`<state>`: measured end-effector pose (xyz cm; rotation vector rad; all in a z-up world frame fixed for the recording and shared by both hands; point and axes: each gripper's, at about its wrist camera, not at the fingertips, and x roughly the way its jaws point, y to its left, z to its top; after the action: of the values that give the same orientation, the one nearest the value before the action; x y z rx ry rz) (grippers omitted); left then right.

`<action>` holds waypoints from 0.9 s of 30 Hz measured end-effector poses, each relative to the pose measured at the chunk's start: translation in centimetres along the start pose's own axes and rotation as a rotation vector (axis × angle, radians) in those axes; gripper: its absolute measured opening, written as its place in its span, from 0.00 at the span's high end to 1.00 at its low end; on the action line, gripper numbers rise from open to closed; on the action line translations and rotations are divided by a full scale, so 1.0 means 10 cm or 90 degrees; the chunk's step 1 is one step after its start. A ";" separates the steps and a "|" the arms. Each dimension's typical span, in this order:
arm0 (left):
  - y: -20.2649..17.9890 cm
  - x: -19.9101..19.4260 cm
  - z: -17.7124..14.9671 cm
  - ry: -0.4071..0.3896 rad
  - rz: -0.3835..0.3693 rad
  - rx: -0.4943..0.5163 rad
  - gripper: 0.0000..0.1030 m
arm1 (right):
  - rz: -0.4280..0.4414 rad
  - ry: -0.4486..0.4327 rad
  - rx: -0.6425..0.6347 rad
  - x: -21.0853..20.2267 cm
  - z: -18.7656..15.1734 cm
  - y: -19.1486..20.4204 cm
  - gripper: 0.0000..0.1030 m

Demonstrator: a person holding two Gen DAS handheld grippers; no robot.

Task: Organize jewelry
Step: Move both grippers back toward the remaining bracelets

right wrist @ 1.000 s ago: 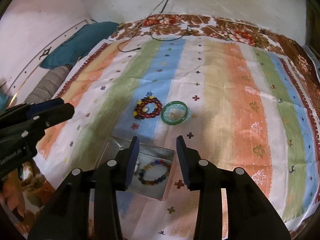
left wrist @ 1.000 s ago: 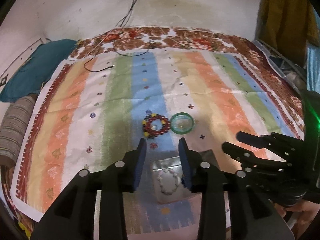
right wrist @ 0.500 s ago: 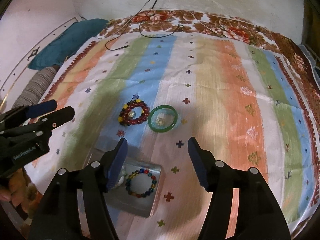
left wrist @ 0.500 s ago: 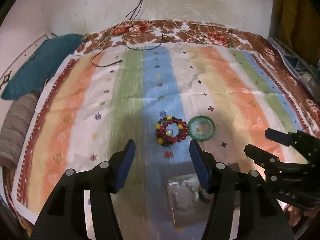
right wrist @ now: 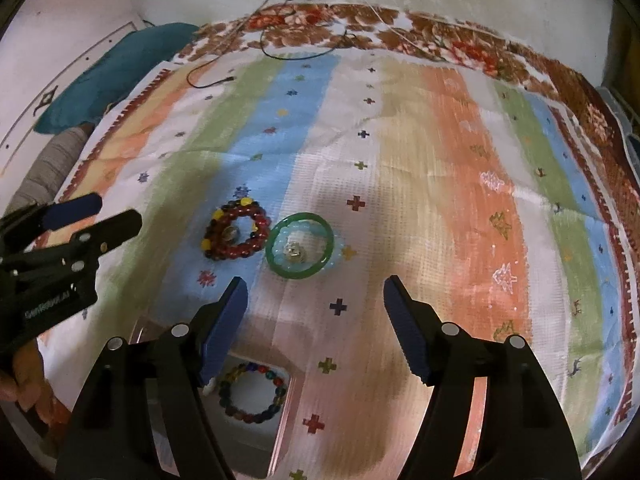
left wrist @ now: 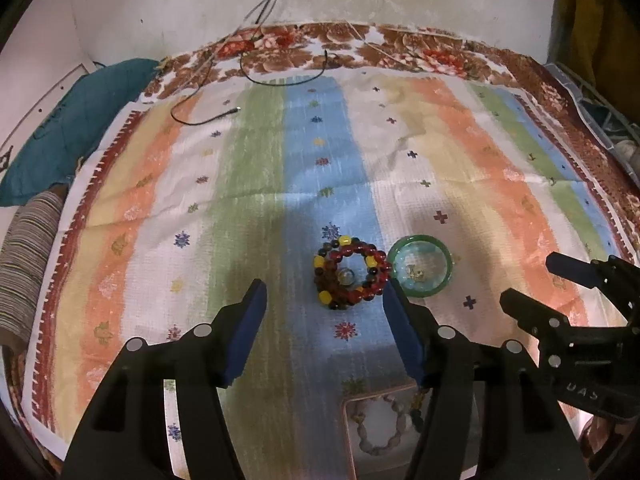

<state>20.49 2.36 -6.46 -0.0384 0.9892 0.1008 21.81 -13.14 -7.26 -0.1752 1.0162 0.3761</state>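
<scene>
My left gripper (left wrist: 322, 304) has its jaws spread and opening, nothing between them; the red bracelet (left wrist: 351, 273) lies on the bedspread (left wrist: 400, 168) just ahead, at twelve o'clock. My right gripper (right wrist: 314, 304) is the same, jaws widening and empty, with the green bangle (right wrist: 300, 245) at about eleven o'clock from it.

The two pieces lie just beside each other, bangle at three o'clock of the bracelet in my left view. The beads look light and floppy on their string, so I would pinch across one side of the loop (not the small bead inside it). The bangle looks stiff, smooth, likely slippery and breakable: grip its rim gently.

The tin (right wrist: 276, 436) near me already holds a multicoloured bracelet (right wrist: 252, 388).
</scene>
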 end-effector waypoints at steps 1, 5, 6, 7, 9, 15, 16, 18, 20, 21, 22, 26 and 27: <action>-0.01 0.03 0.01 0.003 0.000 0.003 0.40 | -0.003 0.002 0.000 0.03 0.01 0.00 0.32; -0.03 0.18 0.04 0.017 0.002 0.010 0.40 | -0.009 0.011 -0.009 0.12 0.03 0.04 0.32; -0.02 0.22 0.05 0.021 0.000 0.010 0.40 | -0.011 0.014 -0.012 0.15 0.03 0.05 0.32; -0.02 0.25 0.06 0.024 -0.001 0.009 0.40 | -0.014 0.018 -0.015 0.18 0.04 0.05 0.32; -0.01 0.31 0.07 0.030 -0.005 0.007 0.39 | -0.016 0.025 -0.018 0.24 0.04 0.06 0.32; 0.04 0.48 0.10 0.053 -0.029 -0.011 0.38 | -0.018 0.039 -0.013 0.39 0.08 0.02 0.32; 0.03 0.50 0.10 0.054 -0.029 -0.008 0.38 | -0.017 0.041 -0.010 0.41 0.09 0.01 0.32; 0.01 0.56 0.11 0.057 -0.032 0.000 0.38 | -0.014 0.043 -0.002 0.45 0.10 -0.01 0.32; 0.00 0.60 0.12 0.060 -0.037 0.004 0.38 | -0.011 0.047 0.004 0.50 0.11 -0.03 0.32; 0.00 0.64 0.13 0.061 -0.041 0.006 0.38 | -0.011 0.049 0.006 0.52 0.12 -0.04 0.32; -0.01 0.66 0.14 0.062 -0.042 0.010 0.38 | -0.013 0.049 0.005 0.54 0.12 -0.04 0.32; -0.03 0.77 0.16 0.065 -0.033 0.026 0.38 | -0.029 0.051 0.004 0.61 0.16 -0.06 0.32; -0.04 0.81 0.16 0.068 -0.034 0.031 0.38 | -0.029 0.052 0.004 0.63 0.17 -0.06 0.31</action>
<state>26.27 2.67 -12.32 -0.0250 1.0961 0.0261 26.35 -11.79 -11.80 -0.2088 1.0926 0.3260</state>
